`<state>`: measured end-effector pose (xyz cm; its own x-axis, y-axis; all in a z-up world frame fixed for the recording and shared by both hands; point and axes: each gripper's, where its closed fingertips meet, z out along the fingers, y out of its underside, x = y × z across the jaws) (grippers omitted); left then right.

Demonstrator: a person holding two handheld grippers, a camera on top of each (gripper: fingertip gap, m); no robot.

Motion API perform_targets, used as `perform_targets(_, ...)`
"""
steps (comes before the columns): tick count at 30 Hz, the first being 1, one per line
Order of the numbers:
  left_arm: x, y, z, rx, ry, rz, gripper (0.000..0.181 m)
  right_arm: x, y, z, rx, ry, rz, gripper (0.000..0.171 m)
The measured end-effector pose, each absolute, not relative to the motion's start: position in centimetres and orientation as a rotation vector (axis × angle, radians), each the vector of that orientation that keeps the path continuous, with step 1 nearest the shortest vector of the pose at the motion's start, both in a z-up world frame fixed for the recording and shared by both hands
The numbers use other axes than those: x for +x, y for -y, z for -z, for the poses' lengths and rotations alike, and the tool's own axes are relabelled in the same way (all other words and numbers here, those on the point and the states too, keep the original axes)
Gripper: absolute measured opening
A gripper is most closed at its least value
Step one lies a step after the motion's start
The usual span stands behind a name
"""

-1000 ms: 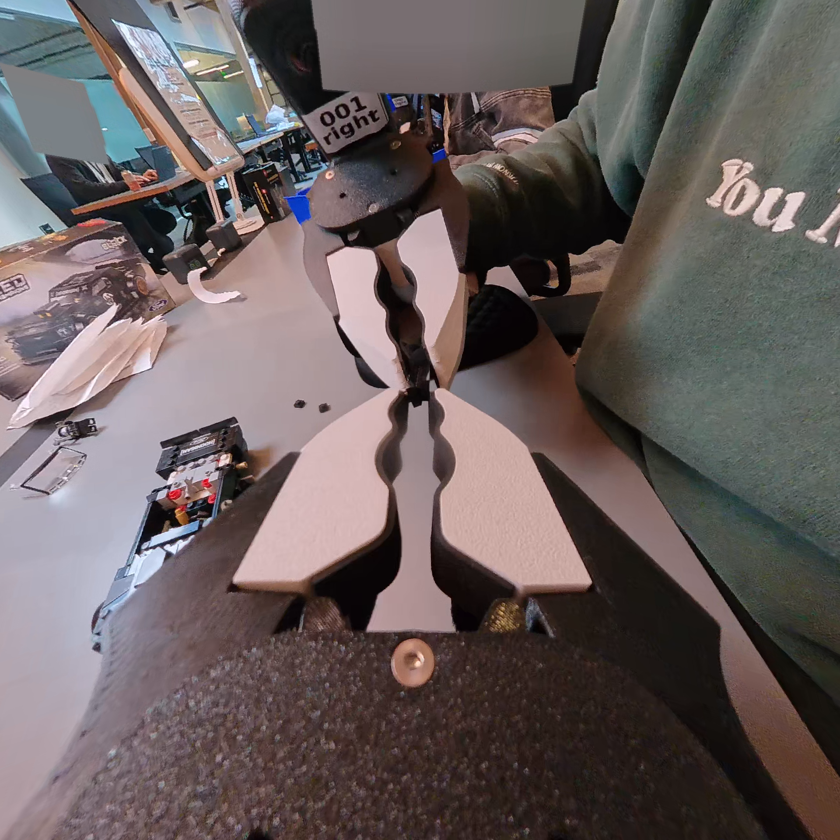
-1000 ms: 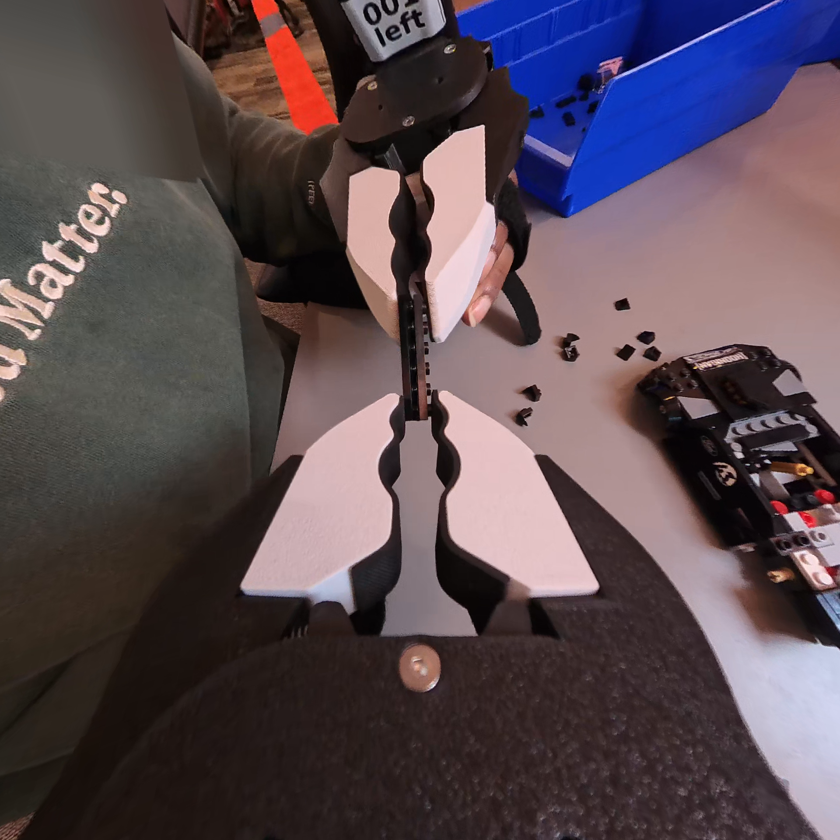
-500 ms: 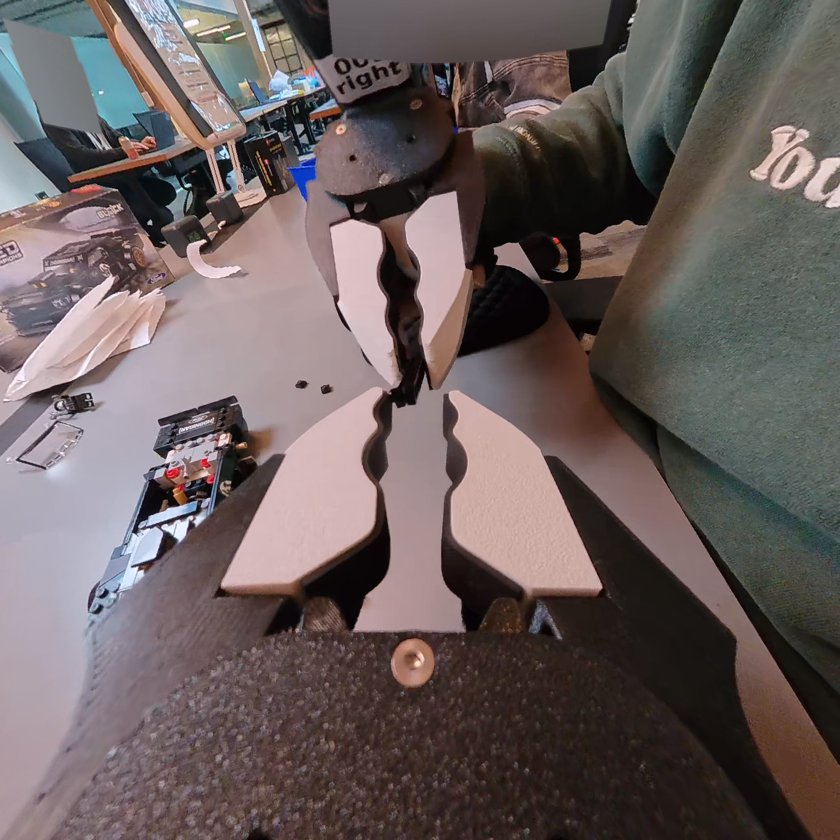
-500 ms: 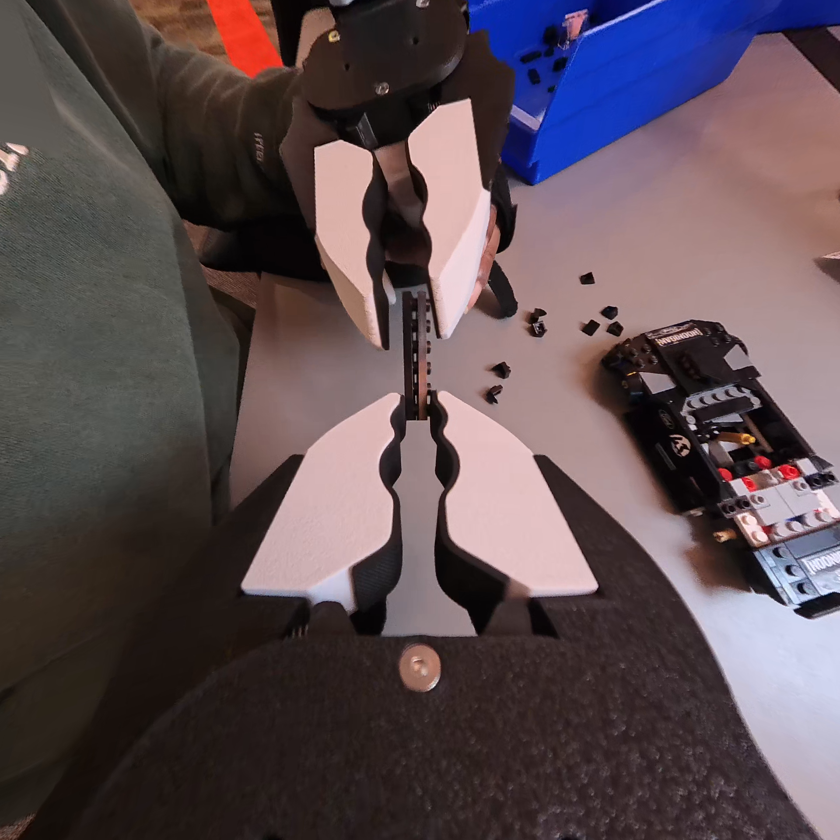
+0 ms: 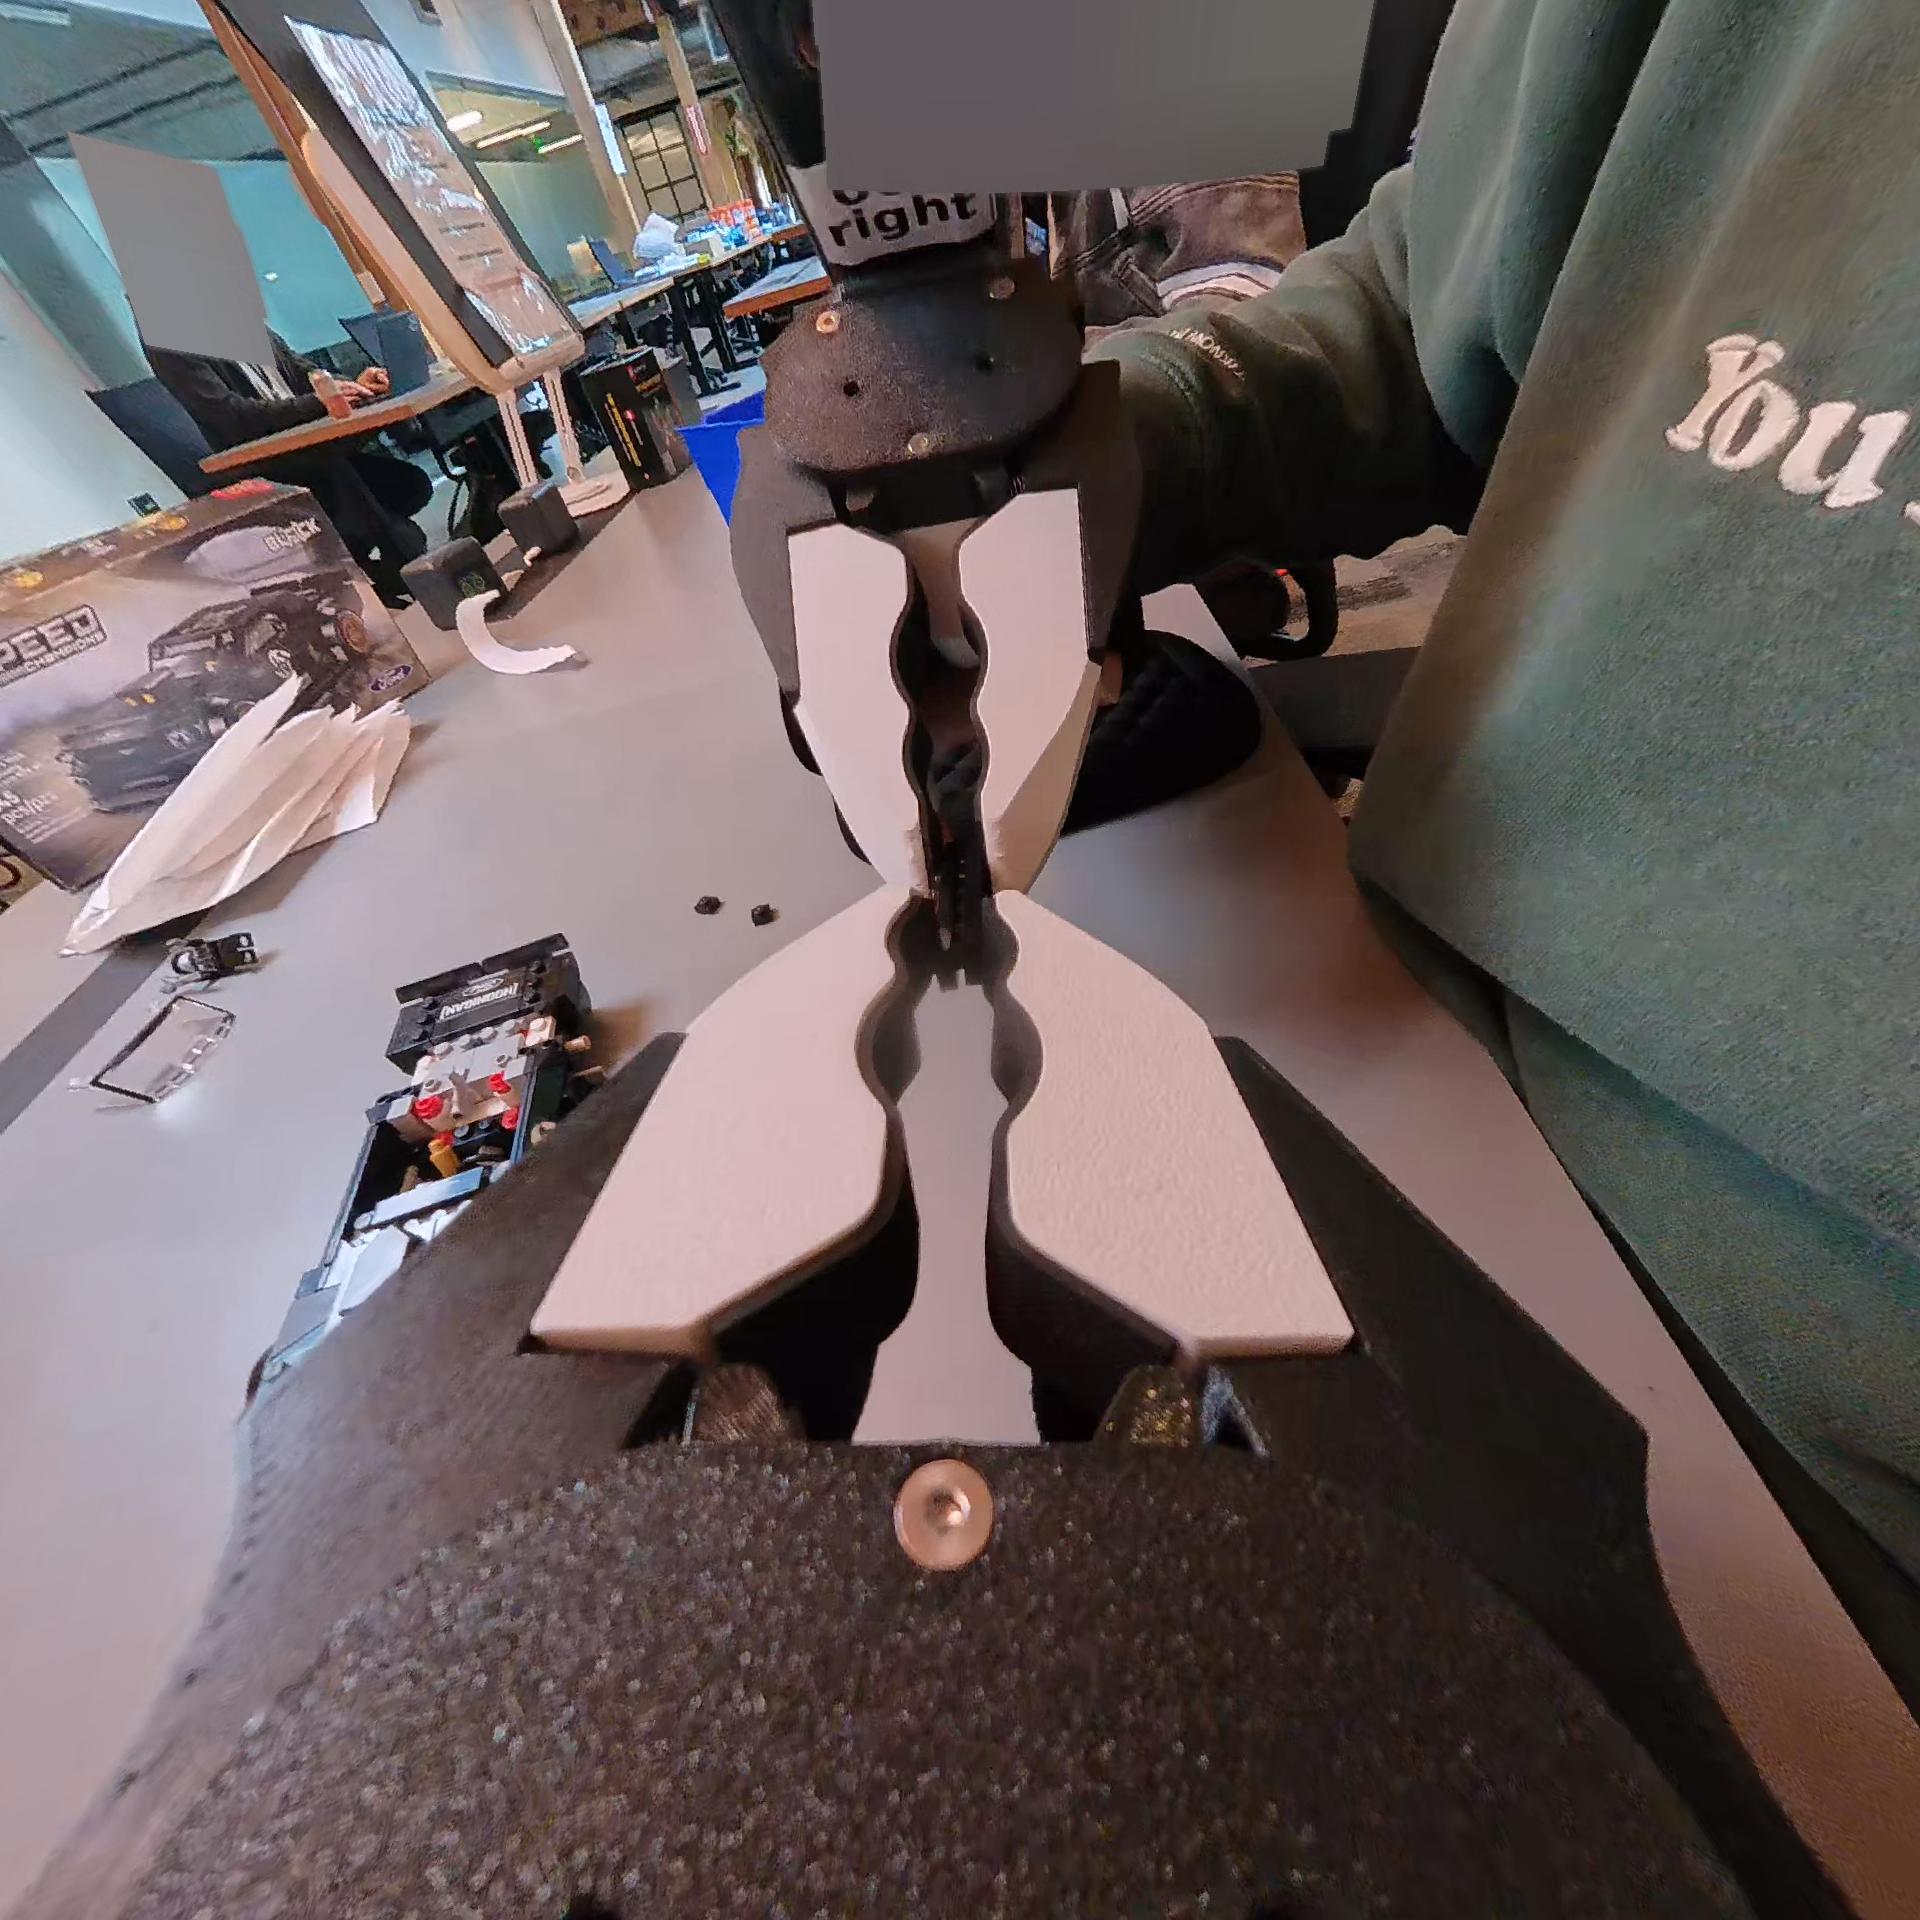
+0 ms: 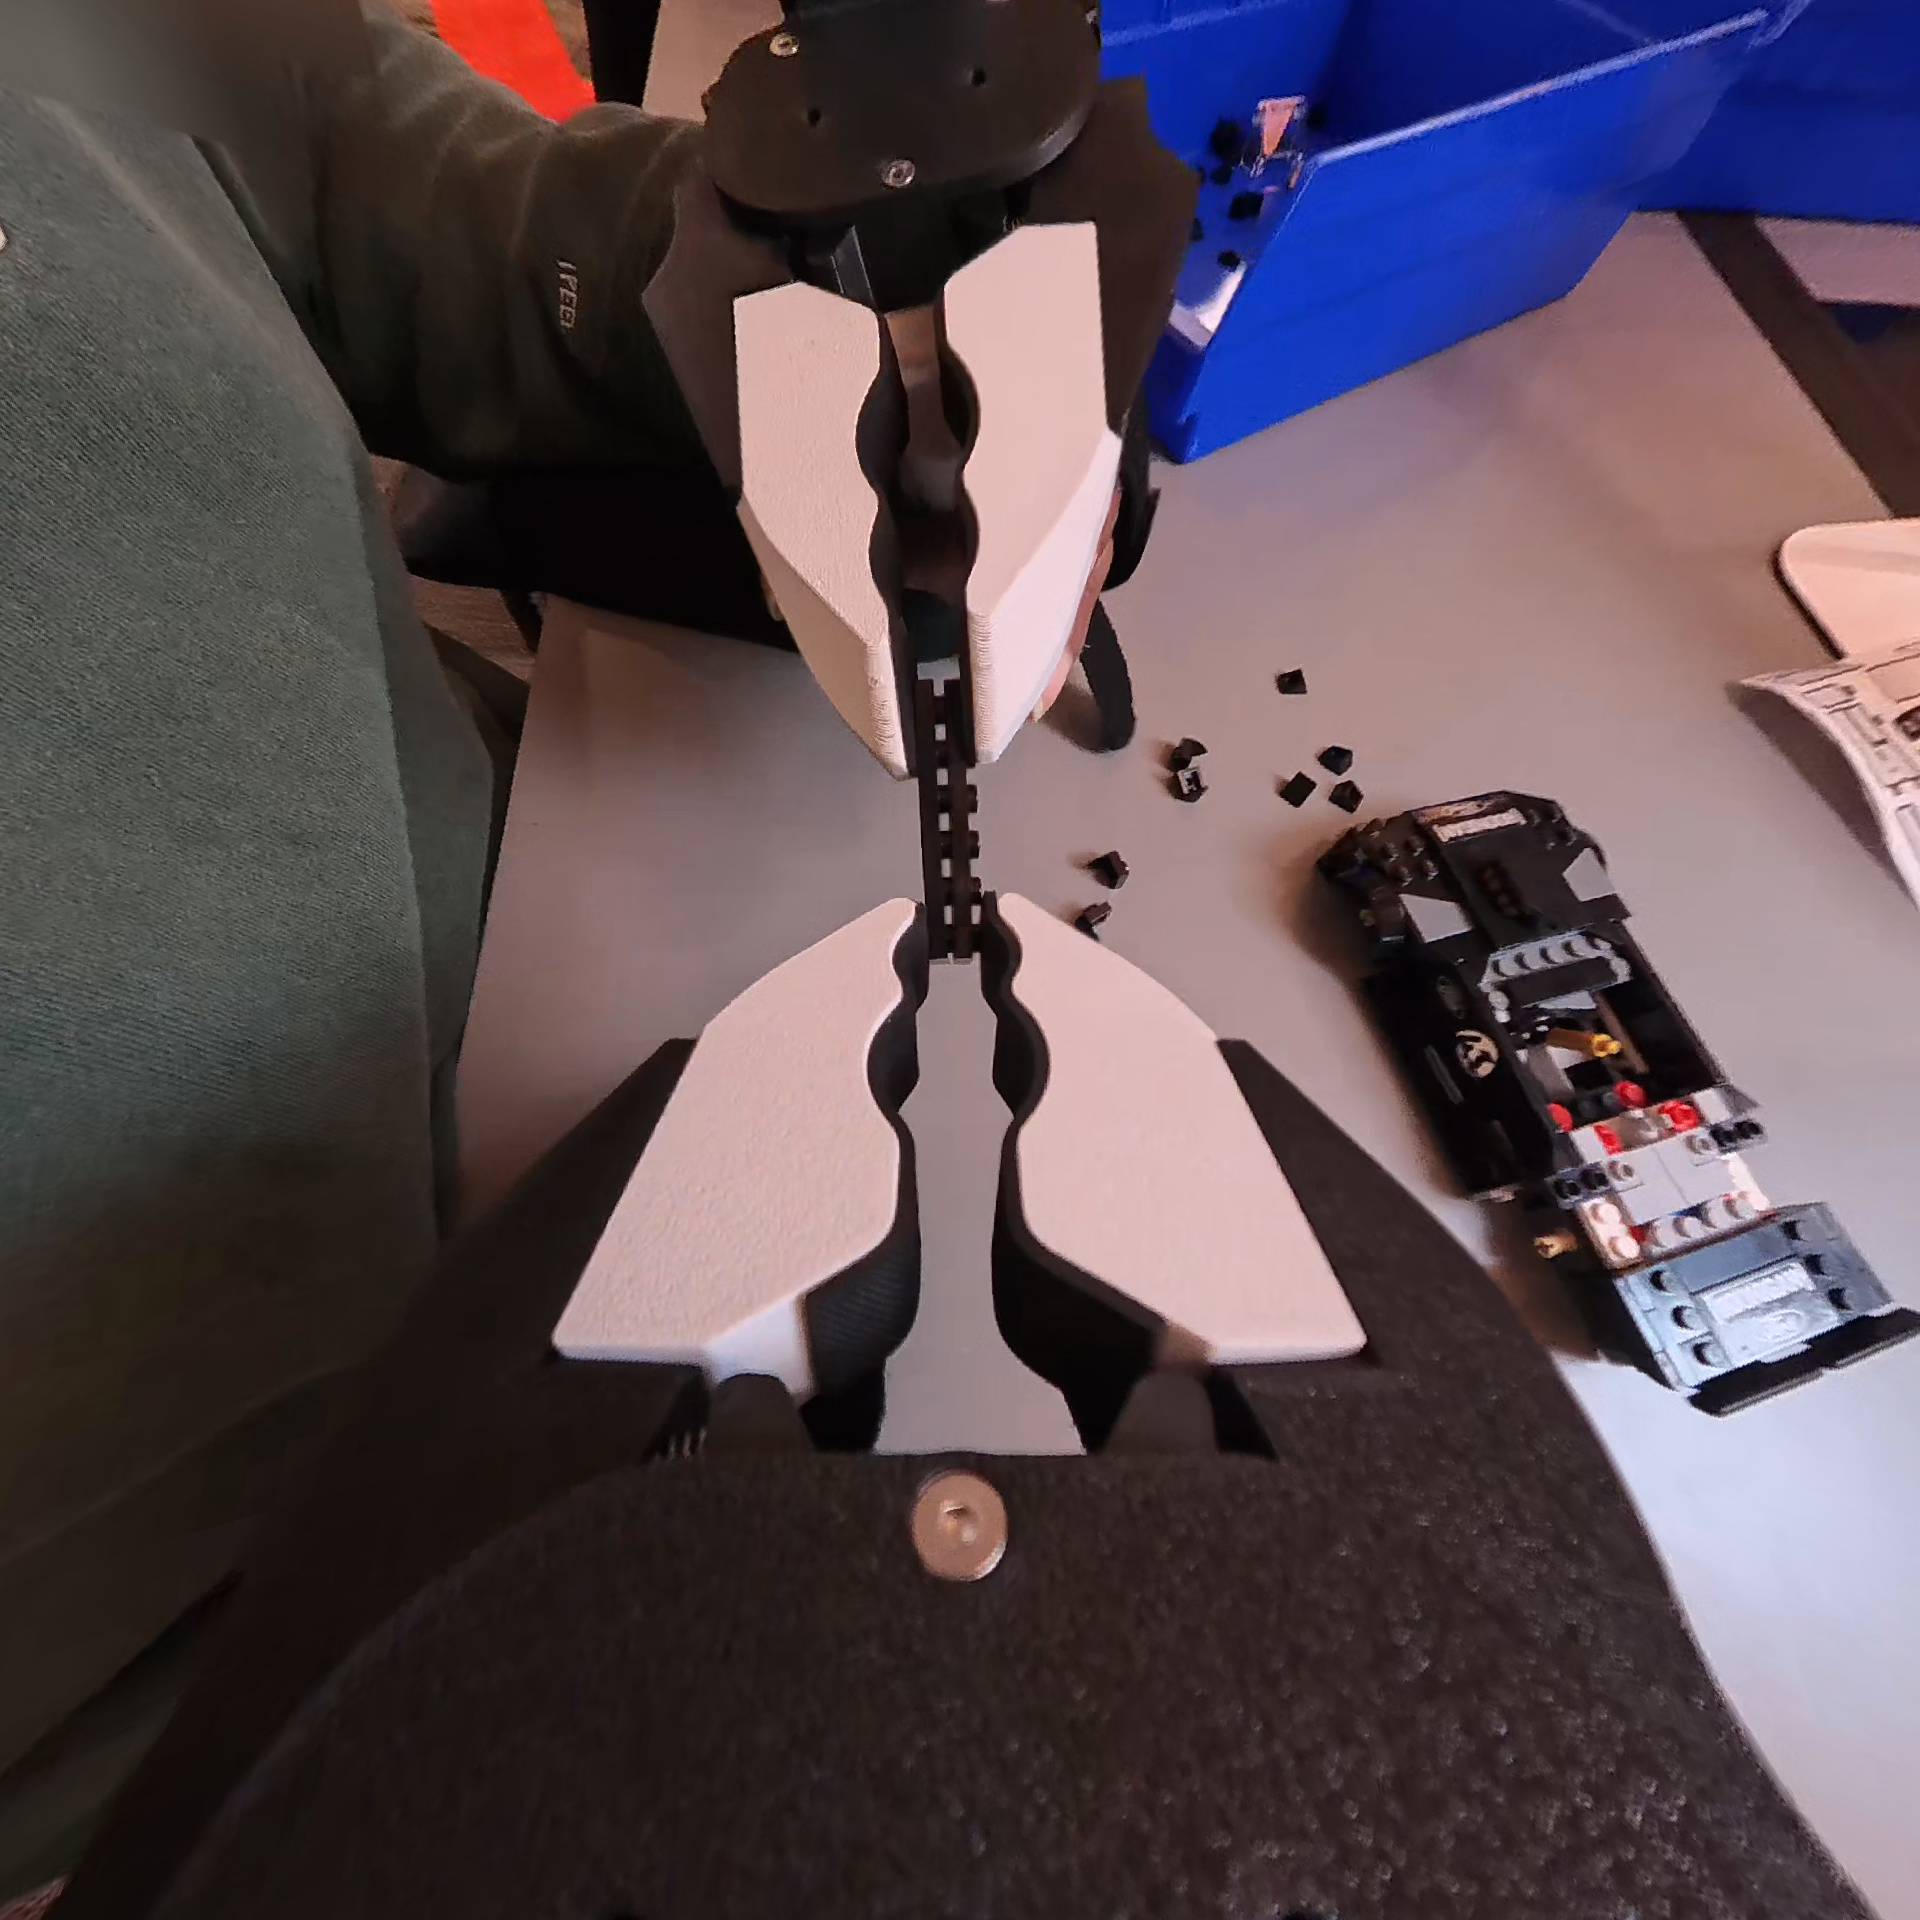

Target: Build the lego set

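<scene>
A long thin black lego strip with studs (image 6: 948,821) is held in the air between my two grippers, which face each other tip to tip. My right gripper (image 6: 954,920) is shut on its near end. My left gripper (image 6: 940,753) is shut on its far end. In the left wrist view the strip (image 5: 958,883) shows only as a short dark piece between my left gripper (image 5: 954,920) and my right gripper (image 5: 956,873). The partly built black car model (image 6: 1538,1070) lies on the grey table (image 6: 1351,582) and also shows in the left wrist view (image 5: 468,1081).
Several loose small black pieces (image 6: 1184,769) lie between the grippers and the car. A blue bin (image 6: 1455,208) with parts stands behind them. An instruction booklet (image 6: 1860,727) lies at the right. The set's box (image 5: 177,665), a white paper bag (image 5: 249,800) and a clear windshield piece (image 5: 156,1049) lie beyond the car. The person's green sweatshirt is close by. Left and right tips are no more than a few centimetres apart. My right tips are roughly 15 cm from the partly built black car model (image 6: 1538,1070).
Half a second ago my left gripper was open and off the strip; it has now shut on the strip's end again. My right gripper has kept its hold throughout.
</scene>
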<state>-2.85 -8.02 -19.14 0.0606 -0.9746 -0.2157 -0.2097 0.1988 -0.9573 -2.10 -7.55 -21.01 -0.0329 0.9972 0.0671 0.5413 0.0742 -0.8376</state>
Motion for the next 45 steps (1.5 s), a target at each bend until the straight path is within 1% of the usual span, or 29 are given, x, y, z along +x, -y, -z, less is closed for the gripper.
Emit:
perform_targets(9,-3.0,8.2,18.7,-1.209,-1.394,0.859,0.009,-2.2,7.5,20.4,-1.434,1.608,-0.75,0.009)
perform_targets(35,-3.1,8.1,18.2,-1.2,-1.359,0.861,0.01,-2.4,7.7,20.2,-1.364,1.542,-0.903,0.009)
perform_targets(37,-3.2,8.0,18.1,-1.201,-1.355,0.86,0.012,-2.3,7.6,20.2,-1.353,1.544,-0.898,0.009)
perform_targets(39,-3.4,7.7,17.9,-1.21,-1.337,0.858,0.017,-2.3,7.6,19.9,-1.343,1.531,-0.909,0.009)
perform_targets(41,-3.3,8.1,17.7,-1.204,-1.343,0.882,0.011,-2.2,7.7,19.8,-1.339,1.528,-0.912,0.009)
perform_targets(45,-3.2,8.2,17.7,-1.217,-1.352,0.883,0.011,-2.2,7.8,19.7,-1.322,1.525,-0.922,0.009)
